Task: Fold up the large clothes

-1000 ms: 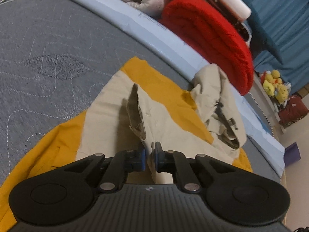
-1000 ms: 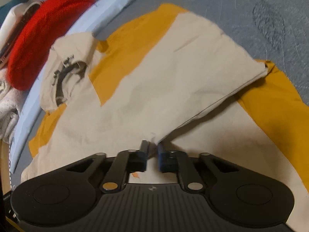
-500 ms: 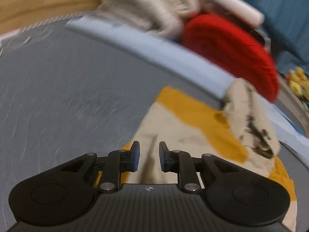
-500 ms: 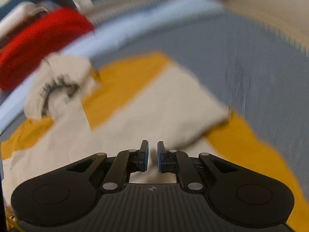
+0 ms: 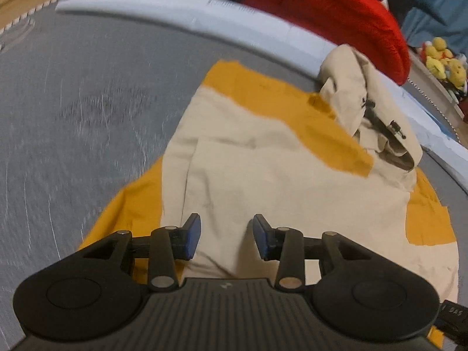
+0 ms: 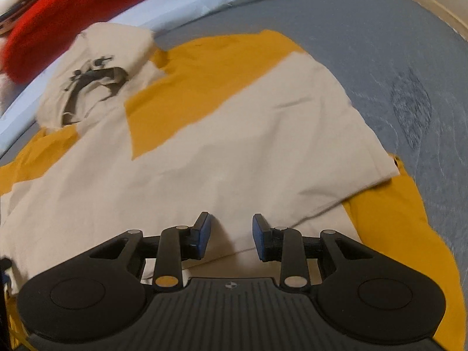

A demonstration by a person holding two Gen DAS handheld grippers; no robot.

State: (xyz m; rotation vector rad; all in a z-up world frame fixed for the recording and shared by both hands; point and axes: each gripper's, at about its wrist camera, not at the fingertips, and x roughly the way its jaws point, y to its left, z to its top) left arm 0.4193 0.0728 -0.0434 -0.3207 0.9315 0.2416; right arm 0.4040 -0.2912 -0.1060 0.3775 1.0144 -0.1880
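A beige and yellow jacket (image 5: 263, 158) is lying spread on a grey quilted bed (image 5: 73, 117), its hood (image 5: 368, 102) bunched at the far end beside a pale blue strip (image 5: 204, 11) and a red knit bundle (image 5: 321, 8). The left gripper (image 5: 223, 232) is hanging over the near beige panel with its jaws opening; cloth is lying under the gap, but the blue pads (image 5: 193, 231) are pressing on nothing. The right gripper (image 6: 231, 232) is likewise opening its jaws over the jacket (image 6: 234, 146), with only flat fabric showing between the pads (image 6: 203, 231). The left view is taking in the jacket's left edge, a yellow sleeve (image 5: 137, 196) lying on the bed and some yellow plush toys (image 5: 444, 61) far right, none of which appear in the right view. The right view is showing instead a folded beige flap (image 6: 336, 152) lying over yellow cloth (image 6: 403, 234) at the right, a stitched motif on the bed (image 6: 412, 108), and the hood (image 6: 96, 79) with its dark cords facing the camera.
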